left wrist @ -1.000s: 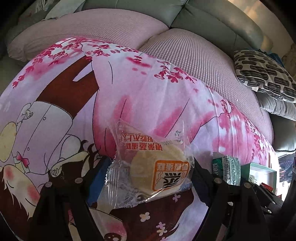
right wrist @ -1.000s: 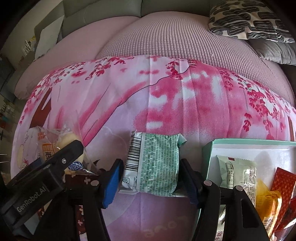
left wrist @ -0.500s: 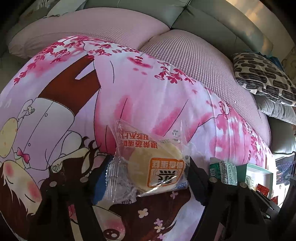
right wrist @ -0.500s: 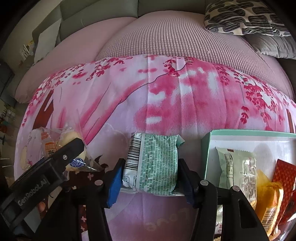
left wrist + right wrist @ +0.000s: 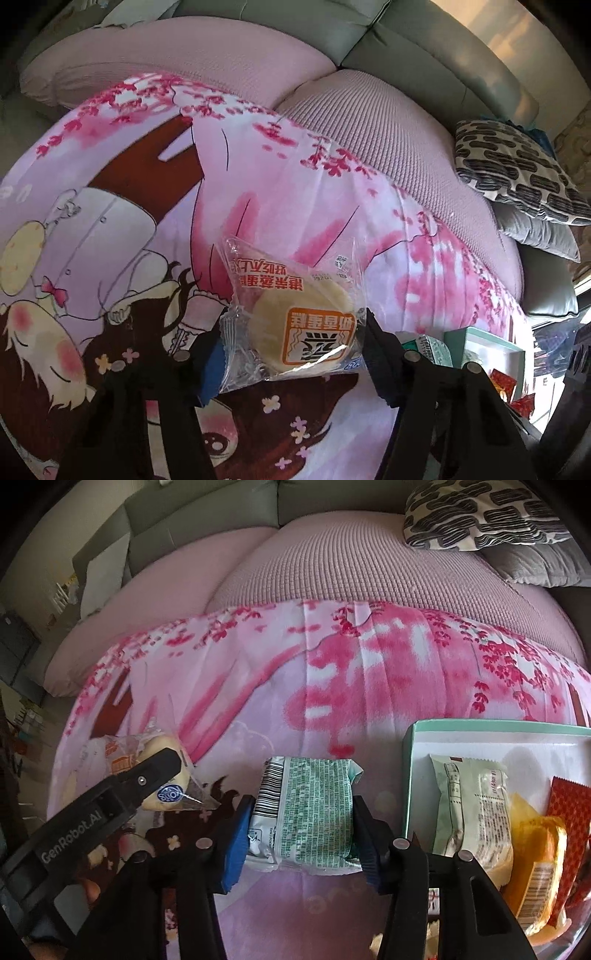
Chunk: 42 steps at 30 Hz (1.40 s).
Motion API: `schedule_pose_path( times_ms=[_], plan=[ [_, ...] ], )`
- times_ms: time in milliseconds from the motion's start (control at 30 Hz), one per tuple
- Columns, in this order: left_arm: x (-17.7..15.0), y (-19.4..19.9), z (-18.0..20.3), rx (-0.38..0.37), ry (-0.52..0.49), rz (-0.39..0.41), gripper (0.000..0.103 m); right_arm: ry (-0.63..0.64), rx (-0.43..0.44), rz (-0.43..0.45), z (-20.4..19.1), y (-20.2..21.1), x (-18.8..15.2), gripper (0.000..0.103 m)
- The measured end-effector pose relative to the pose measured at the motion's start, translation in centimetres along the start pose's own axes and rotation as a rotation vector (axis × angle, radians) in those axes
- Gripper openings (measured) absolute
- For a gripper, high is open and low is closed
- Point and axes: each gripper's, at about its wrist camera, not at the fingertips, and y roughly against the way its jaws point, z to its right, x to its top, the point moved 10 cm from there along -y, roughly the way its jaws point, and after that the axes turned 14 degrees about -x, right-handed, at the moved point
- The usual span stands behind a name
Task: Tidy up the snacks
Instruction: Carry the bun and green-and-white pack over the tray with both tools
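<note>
A pink cherry-blossom blanket (image 5: 369, 672) covered the sofa, with a black-and-white patterned cushion (image 5: 480, 513) at the back. The left gripper (image 5: 291, 350) had just been closing, its pads pressing the wrapper of a round cake in clear wrap (image 5: 295, 325). Just beside it, the right gripper (image 5: 301, 834) had been closing too and was clamped on a green snack packet (image 5: 306, 812). A mint-rimmed box (image 5: 410, 775) beside that packet already held a pale packet (image 5: 472, 805), an orange one (image 5: 535, 856) and a red one (image 5: 569, 823).
</note>
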Motion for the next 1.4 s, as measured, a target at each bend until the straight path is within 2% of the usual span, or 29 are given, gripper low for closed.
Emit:
schedule_pose_path(
  times_ms=[333, 567, 800, 1233, 1400],
  plan=[
    [1.4, 4.2, 2.9, -0.034, -0.056, 0.089, 0.066, -0.074, 0.045, 0.132, 1.2, 5.9, 1.0, 0.054],
    [1.0, 6.3, 4.4, -0.051, -0.077, 0.127, 0.066, -0.134, 0.050, 0.183, 2.9, 8.4, -0.8, 0.054],
    [0.1, 7.2, 6.6, -0.064, -0.131, 0.133, 0.066, -0.216, 0.021, 0.216, 6.8, 9.7, -2.5, 0.054],
    [-4.8, 4.2, 15.6, -0.149, -0.336, 0.028, 0.066, -0.450, -0.113, 0.280, 19.7, 12.1, -3.8, 0.054],
    [-7.5, 2.3, 18.5, -0.165, -0.411, -0.035, 0.066, -0.529, -0.124, 0.281, 23.5, 12.3, -4.6, 0.054]
  ],
)
